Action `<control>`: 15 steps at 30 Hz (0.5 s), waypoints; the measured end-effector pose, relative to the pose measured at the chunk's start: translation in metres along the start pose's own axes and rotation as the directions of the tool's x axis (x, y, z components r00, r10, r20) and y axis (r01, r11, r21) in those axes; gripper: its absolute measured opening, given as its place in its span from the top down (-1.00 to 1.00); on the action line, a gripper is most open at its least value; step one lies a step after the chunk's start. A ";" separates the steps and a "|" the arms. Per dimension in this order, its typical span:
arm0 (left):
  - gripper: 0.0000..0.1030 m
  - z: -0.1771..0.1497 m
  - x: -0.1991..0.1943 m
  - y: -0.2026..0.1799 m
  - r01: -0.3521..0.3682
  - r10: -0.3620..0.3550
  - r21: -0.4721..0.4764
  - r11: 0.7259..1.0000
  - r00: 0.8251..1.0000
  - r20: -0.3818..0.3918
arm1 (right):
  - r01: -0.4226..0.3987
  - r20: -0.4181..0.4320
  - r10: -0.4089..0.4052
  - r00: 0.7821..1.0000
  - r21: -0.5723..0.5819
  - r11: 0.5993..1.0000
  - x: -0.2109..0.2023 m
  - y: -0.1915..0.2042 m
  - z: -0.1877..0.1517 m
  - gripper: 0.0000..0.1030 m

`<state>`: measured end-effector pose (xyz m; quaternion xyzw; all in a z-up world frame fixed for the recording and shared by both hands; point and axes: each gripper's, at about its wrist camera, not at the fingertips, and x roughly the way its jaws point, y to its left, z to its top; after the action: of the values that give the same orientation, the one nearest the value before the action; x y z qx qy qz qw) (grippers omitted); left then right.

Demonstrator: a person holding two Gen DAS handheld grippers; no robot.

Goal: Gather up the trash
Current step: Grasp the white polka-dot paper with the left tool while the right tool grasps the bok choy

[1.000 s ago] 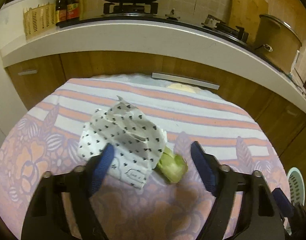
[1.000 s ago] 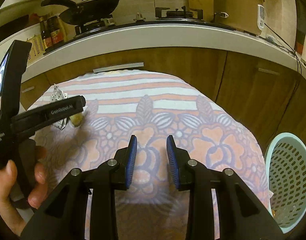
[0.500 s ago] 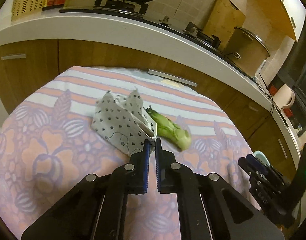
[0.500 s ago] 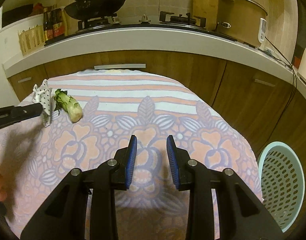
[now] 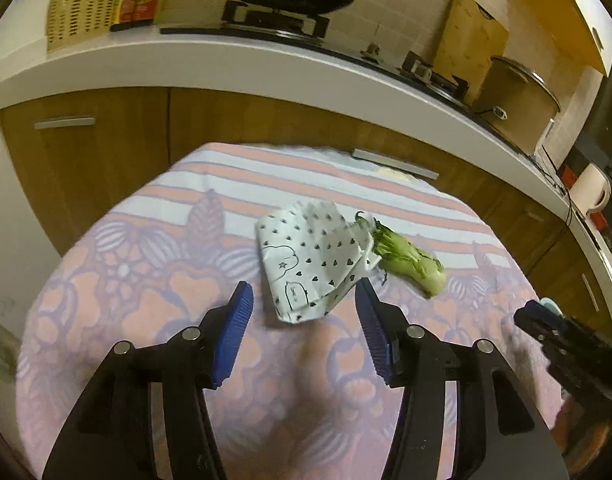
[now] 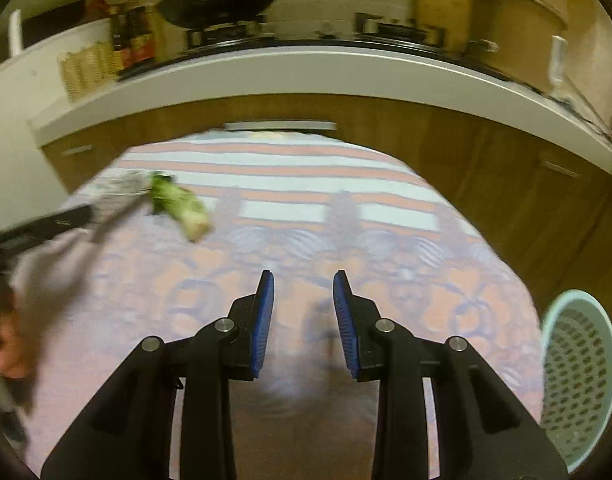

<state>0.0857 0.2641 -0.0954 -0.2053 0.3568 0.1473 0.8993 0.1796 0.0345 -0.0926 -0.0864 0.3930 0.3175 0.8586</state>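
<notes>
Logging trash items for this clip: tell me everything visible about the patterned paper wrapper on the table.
The paper wrapper is white, printed with small dark hearts and outlined cartoon shapes. It looks like thin paper, crumpled and loosely folded, with its near corner lifted. It lies on the floral tablecloth, its right edge against the leafy end of a green vegetable stub. Nothing grips it.

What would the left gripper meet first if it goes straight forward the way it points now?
Most likely the crumpled spotted paper: it lies just ahead of the open left gripper, on the tablecloth. The vegetable stub sits off to the right.
</notes>
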 end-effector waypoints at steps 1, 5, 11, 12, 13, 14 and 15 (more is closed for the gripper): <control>0.02 0.001 0.005 -0.004 -0.015 0.016 0.009 1.000 1.000 -0.010 | -0.010 0.002 0.010 1.000 -0.011 1.000 -0.002 0.005 0.004 0.46; 0.01 -0.002 0.011 -0.013 -0.014 0.015 0.055 0.998 1.000 -0.020 | -0.079 0.004 0.079 0.997 -0.045 0.996 -0.002 0.024 0.026 0.46; -0.06 0.005 0.028 -0.018 -0.042 0.047 0.079 0.996 0.997 -0.061 | -0.112 -0.026 0.111 0.993 -0.042 0.993 0.022 0.035 0.039 0.46; -0.06 0.006 0.031 -0.021 -0.053 0.059 0.097 0.994 0.996 -0.062 | -0.123 -0.035 0.121 0.992 -0.041 0.992 0.025 0.037 0.040 0.46; -0.06 0.006 0.033 -0.024 -0.070 0.077 0.114 0.991 0.995 -0.060 | -0.137 -0.044 0.135 0.990 -0.042 0.990 0.028 0.039 0.041 0.46; -0.02 0.006 0.034 -0.026 -0.081 0.089 0.123 0.989 0.994 -0.057 | -0.148 -0.051 0.145 0.988 -0.046 0.988 0.031 0.041 0.043 0.46; 0.17 0.006 0.035 -0.028 -0.093 0.101 0.131 0.987 0.994 -0.052 | -0.157 -0.061 0.154 0.986 -0.057 0.986 0.035 0.044 0.044 0.46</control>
<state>0.1248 0.2469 -0.1087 -0.1340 0.4014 0.1615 0.8915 0.1969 0.1026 -0.0838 -0.0905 0.4126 0.3930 0.8168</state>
